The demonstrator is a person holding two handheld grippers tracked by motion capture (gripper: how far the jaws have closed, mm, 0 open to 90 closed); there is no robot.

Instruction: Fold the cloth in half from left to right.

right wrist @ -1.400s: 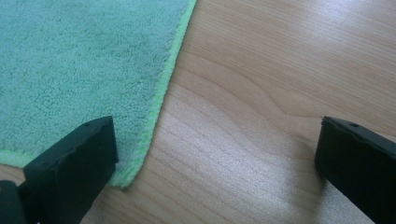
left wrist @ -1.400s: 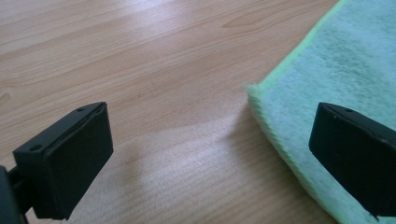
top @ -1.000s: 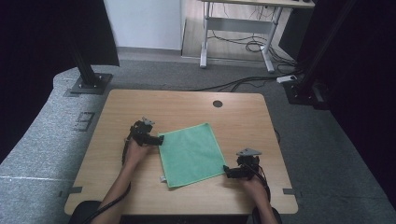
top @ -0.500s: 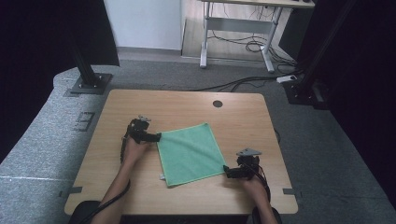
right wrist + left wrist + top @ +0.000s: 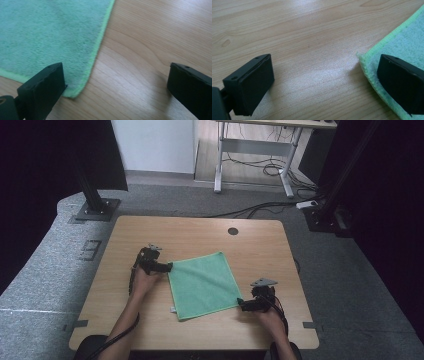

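The green cloth (image 5: 204,284) lies flat at centre frame, nearly square, turned slightly askew, a small white tag at its lower-left corner, unreadable. Left gripper (image 5: 169,266) and right gripper (image 5: 241,303) both gape wide at opposite corners, pinching nothing.

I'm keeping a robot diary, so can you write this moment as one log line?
left gripper: open at cloth corner | right gripper: open at opposite corner | green cloth: flat on table | grasp: not yet

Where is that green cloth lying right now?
The green cloth lies flat mid-table in the high view, between the left gripper and right gripper.
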